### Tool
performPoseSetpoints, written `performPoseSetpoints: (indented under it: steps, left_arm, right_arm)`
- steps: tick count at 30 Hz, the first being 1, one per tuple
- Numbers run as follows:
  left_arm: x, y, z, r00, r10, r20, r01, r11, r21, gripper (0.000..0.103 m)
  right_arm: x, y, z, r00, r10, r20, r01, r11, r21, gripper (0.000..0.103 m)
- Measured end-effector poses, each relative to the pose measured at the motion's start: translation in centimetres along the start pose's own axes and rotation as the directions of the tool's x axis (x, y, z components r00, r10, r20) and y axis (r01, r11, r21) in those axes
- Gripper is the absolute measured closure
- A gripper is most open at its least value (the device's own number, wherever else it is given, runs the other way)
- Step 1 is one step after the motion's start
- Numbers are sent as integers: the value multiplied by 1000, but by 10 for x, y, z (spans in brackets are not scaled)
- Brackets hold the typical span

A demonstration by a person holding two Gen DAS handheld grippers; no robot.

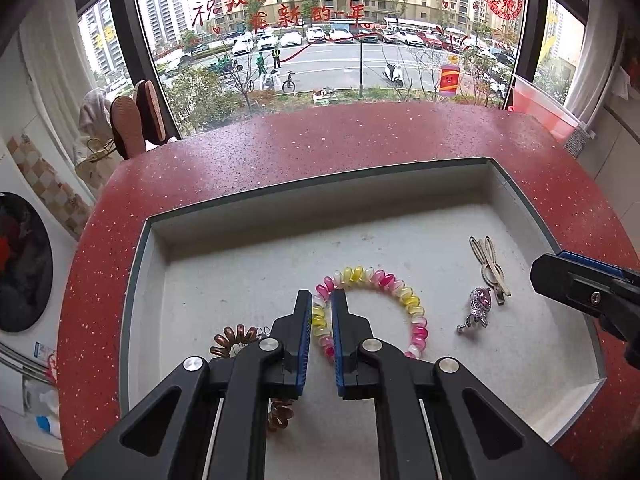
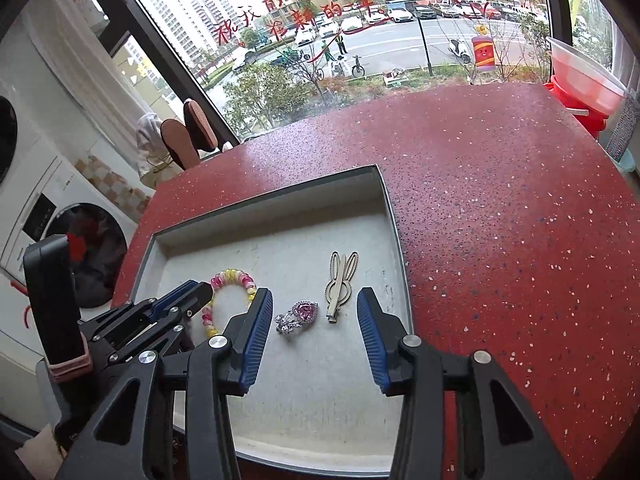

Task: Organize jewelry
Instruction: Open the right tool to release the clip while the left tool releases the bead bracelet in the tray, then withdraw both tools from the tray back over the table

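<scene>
1. Four jewelry pieces lie in the shallow grey tray (image 1: 140, 264) on the red table (image 1: 320, 140).
2. Left gripper (image 1: 321, 304), lower centre of the left view: fingers narrow, pinching the left side of the pink-yellow coil bracelet (image 1: 404, 292).
3. Brown coil hair tie (image 1: 232, 340) sits lower left, partly hidden by the gripper.
4. Right gripper (image 2: 315, 312), lower centre of the right view: fingers wide, holding nothing, on either side of the pink gem brooch (image 2: 300, 316) and the rabbit hair clip (image 2: 340, 284).
</scene>
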State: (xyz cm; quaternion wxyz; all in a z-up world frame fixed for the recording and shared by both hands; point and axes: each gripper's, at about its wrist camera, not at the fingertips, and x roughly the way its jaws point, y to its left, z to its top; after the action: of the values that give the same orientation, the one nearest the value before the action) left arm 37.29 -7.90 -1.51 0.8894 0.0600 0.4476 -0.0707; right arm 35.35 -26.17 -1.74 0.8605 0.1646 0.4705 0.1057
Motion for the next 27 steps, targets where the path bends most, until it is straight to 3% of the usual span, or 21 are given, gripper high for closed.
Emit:
performPoseSetpoints:
  steps: [14, 15, 17, 19, 21, 24, 25, 27]
  left_arm:
    - [-18, 16, 2, 998, -29, 50, 32, 998, -58, 74]
    - [-19, 15, 2, 998, -29, 52, 33, 998, -61, 56]
    - [-24, 18, 1, 998, -13, 65, 18, 997, -79, 0]
    - [-36, 20, 2, 994, 6, 113, 3, 996, -84, 0]
    - [-42, 20, 3, 994, -5, 111, 14, 997, -74, 0]
    - [-54, 20, 0, 991, -2, 135, 12, 997, -75, 0]
    - [-59, 20, -1, 990, -1, 141, 12, 997, -75, 0]
    - [-68, 21, -6, 988, 0, 151, 11, 997, -73, 0]
  right_arm:
    - [-32, 1, -16, 998, 32, 47, -34, 999, 43, 55]
    - [-33, 2, -17, 998, 33, 47, -35, 998, 43, 55]
    - [-36, 2, -21, 998, 35, 49, -38, 998, 44, 53]
    - [-41, 1, -25, 998, 40, 55, -42, 998, 46, 50]
    - [-45, 1, -27, 997, 44, 58, -47, 998, 51, 47]
    - [-54, 0, -32, 994, 78, 71, -83, 994, 67, 31]
    - [-58, 0, -33, 993, 92, 80, -98, 993, 70, 21]
    - [-66, 1, -38, 988, 114, 107, -122, 990, 73, 19]
